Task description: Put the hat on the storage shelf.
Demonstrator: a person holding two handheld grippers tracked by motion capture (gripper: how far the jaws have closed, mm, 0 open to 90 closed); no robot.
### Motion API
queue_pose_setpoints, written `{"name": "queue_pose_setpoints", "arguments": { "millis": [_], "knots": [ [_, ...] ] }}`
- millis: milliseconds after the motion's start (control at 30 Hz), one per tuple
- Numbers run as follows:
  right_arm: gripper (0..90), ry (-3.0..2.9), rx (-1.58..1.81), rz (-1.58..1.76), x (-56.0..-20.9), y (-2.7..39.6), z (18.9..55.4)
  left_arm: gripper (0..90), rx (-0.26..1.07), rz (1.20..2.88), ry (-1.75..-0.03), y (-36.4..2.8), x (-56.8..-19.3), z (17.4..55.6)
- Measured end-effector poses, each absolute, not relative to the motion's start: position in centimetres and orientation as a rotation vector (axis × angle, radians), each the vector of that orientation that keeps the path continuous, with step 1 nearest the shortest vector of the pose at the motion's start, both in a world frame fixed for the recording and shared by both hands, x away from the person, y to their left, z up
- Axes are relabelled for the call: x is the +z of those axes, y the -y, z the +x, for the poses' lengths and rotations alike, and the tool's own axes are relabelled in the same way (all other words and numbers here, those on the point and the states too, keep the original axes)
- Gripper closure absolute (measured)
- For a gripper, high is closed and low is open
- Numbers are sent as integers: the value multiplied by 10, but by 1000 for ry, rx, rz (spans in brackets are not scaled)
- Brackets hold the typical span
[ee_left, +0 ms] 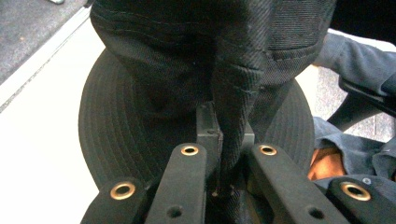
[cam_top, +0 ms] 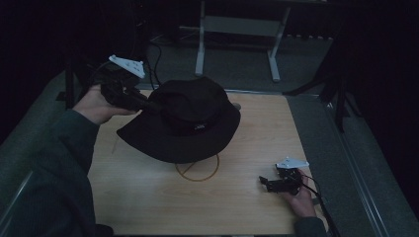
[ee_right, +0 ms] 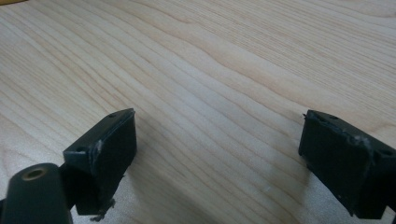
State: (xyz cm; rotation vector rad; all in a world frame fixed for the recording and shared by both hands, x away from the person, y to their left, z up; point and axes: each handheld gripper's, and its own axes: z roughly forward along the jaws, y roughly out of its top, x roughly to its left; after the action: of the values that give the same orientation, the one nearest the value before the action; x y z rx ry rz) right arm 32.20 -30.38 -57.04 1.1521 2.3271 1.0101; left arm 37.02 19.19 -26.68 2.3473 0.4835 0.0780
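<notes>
Left gripper (ee_left: 223, 154) pinching black bucket hat (cam_top: 190, 118) (crown fabric), right gripper (ee_right: 219, 154) spread over wooden table (cam_top: 247, 197)

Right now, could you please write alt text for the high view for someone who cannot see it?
The left gripper pinches a black fabric bucket hat by its crown above a light wooden table. The open right gripper rests near the table's right edge, beside a yellow circle marked on the wood.
</notes>
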Motion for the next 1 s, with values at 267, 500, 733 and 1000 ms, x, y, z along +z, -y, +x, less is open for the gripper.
{"name": "queue_pose_setpoints", "arguments": {
  "millis": [267, 500, 733, 1000],
  "knots": [
    [112, -2328, 1010, 1152, -570, 304, 322, 871, 74, 2386, -475, -180, -281, 372],
    [111, -2328, 1010, 1152, -570, 304, 322, 836, 88, 2449, -487, -168, -296, 376],
    [111, -2328, 1010, 1152, -570, 304, 322, 783, 102, 2460, -526, -163, -307, 381],
    [111, -2328, 1010, 1152, -570, 304, 322, 695, 121, 2473, -558, -152, -316, 383]
  ]
}}
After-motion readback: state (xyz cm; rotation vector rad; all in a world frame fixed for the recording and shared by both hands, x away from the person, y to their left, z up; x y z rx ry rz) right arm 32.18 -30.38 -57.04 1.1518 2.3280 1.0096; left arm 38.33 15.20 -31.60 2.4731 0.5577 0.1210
